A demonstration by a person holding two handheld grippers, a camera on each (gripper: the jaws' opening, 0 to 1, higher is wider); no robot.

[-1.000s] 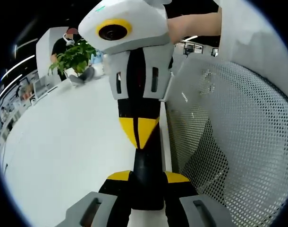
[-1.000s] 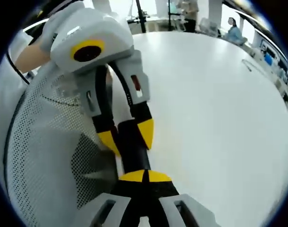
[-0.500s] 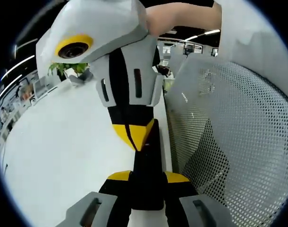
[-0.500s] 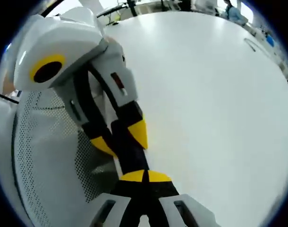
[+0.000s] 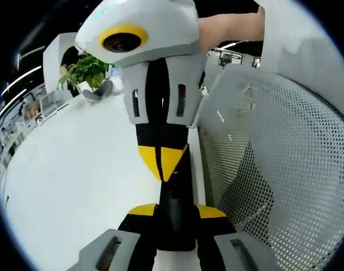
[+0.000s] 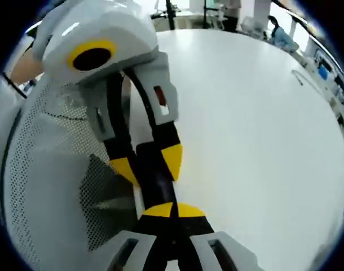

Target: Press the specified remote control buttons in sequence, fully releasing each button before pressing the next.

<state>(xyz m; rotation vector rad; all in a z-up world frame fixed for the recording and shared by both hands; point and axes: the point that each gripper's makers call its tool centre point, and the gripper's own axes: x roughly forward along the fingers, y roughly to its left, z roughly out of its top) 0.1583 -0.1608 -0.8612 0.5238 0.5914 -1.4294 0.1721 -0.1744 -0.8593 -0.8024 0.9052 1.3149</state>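
Note:
A slim black remote [image 5: 175, 195] lies lengthwise between the yellow-tipped jaws of my left gripper [image 5: 176, 212], which is shut on it. From above, my right gripper [image 5: 163, 161] comes down with its two yellow tips together, and the tips rest on the remote's top face. In the right gripper view my right gripper [image 6: 173, 210] is shut, its tips meeting on the remote [image 6: 155, 186]. The left gripper [image 6: 148, 165] reaches in from the upper left and clamps the remote's sides. The buttons are hidden under the tips.
A white perforated mesh panel [image 5: 273, 169] stands close on one side, also seen as the mesh panel [image 6: 48, 169]. The white table [image 5: 76, 180] spreads out on the other side, and a potted plant [image 5: 87, 68] stands at its far end. People sit far off.
The right gripper tipped sideways half a second ago and has swung back to its stance of a second ago. Its tips stay on the remote, which has not moved in the left gripper.

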